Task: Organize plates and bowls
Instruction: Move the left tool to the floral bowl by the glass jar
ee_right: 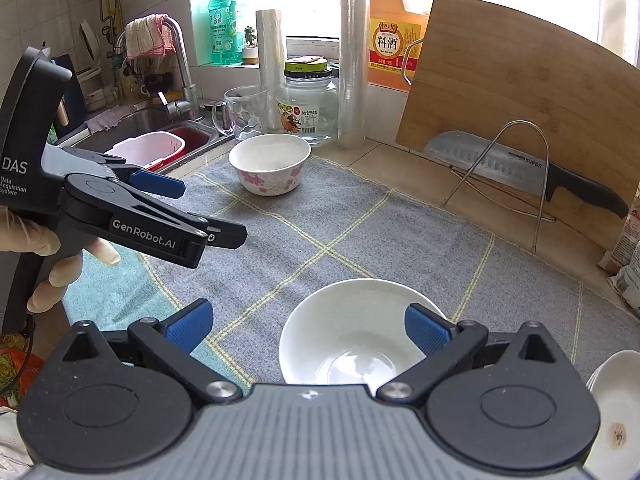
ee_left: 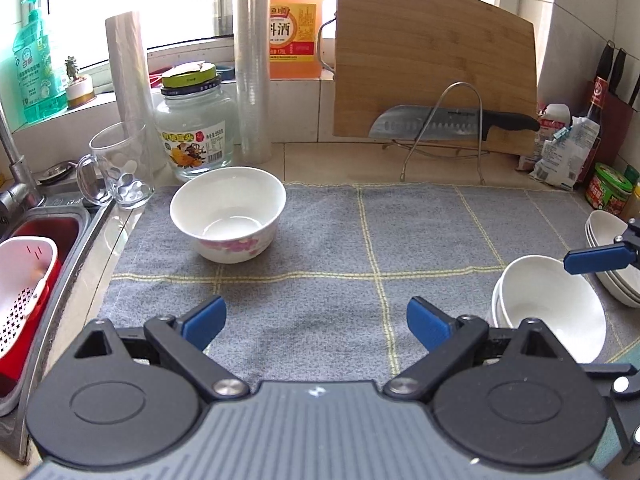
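A white bowl with pink flowers (ee_left: 228, 214) stands alone on the grey checked mat (ee_left: 328, 248), far left; it also shows in the right wrist view (ee_right: 270, 168). A stack of plain white bowls (ee_left: 550, 304) sits at the mat's right; in the right wrist view the stack (ee_right: 352, 332) lies just under my right gripper (ee_right: 308, 328). A stack of white plates (ee_left: 612, 256) stands at the far right, and shows in the right wrist view (ee_right: 616, 412). My left gripper (ee_left: 316, 320) is open and empty above the mat's near side. My right gripper is open and empty.
A sink (ee_left: 44, 240) with a red and white basket is at the left. A glass mug (ee_left: 120, 168), a jar (ee_left: 196, 136), film rolls (ee_left: 252, 60) and a cutting board (ee_left: 432, 64) with a knife (ee_left: 448, 122) on a wire rack line the back. Bags and bottles (ee_left: 572, 148) stand at the right.
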